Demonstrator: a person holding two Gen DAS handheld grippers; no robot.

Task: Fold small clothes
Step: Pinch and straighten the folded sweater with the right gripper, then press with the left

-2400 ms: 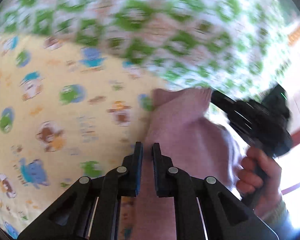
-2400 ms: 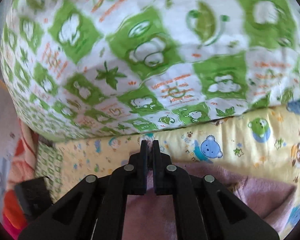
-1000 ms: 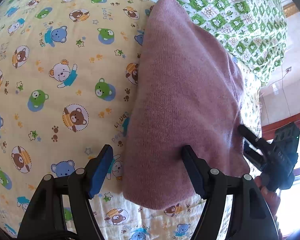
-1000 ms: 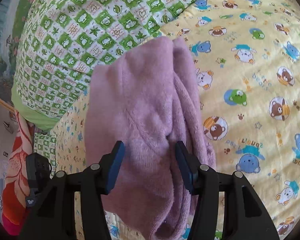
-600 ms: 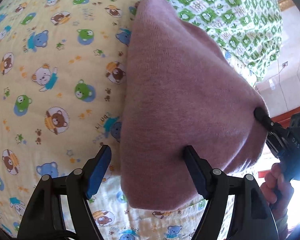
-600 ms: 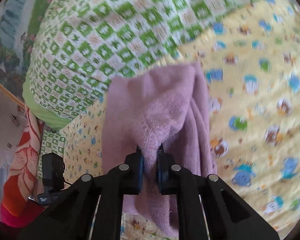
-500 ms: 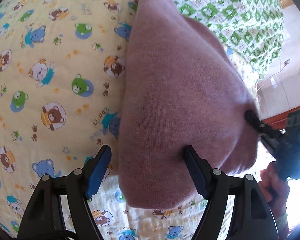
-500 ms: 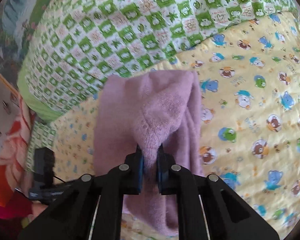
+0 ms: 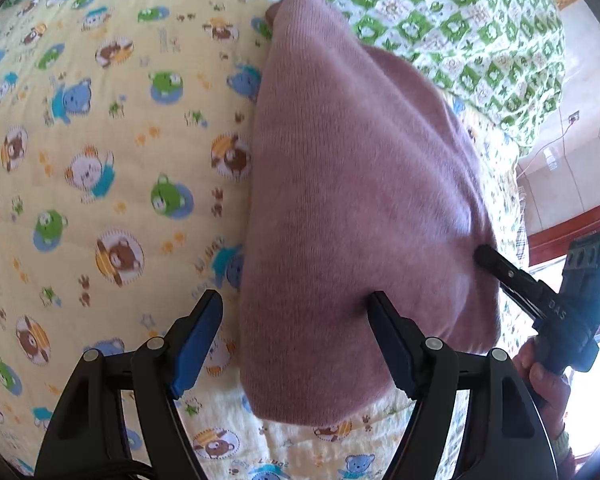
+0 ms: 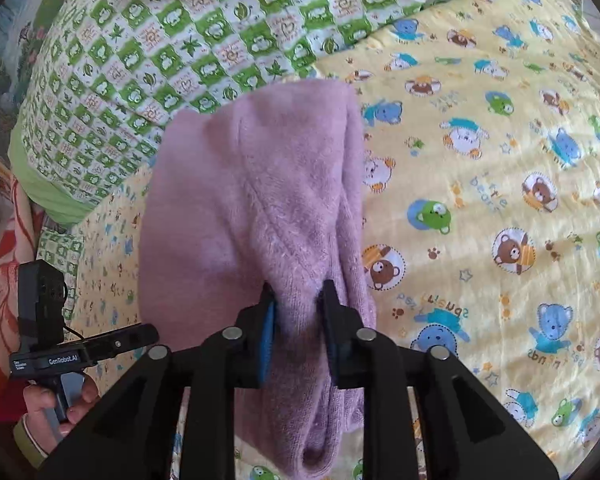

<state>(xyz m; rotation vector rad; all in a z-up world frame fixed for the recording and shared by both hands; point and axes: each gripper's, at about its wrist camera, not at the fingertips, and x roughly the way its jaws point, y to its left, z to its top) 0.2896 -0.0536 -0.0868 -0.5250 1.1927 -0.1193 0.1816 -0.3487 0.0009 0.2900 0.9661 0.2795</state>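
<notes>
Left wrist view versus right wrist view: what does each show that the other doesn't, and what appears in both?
Only the left wrist view shows the left tool open, straddling the sweater's near edge, plus a wall outlet and red wood trim.

Only the right wrist view shows the right tool partly closed around a ridge of knit, and an orange floral cloth.

Both show the pink sweater, the bear quilt and the green checked blanket.

Two wrist cameras, close above the bed
Each looks forward and down along its own fingers; both share the pink garment [image 9: 359,200] [image 10: 244,208] on the yellow sheet [image 9: 100,160] [image 10: 499,160].
</notes>
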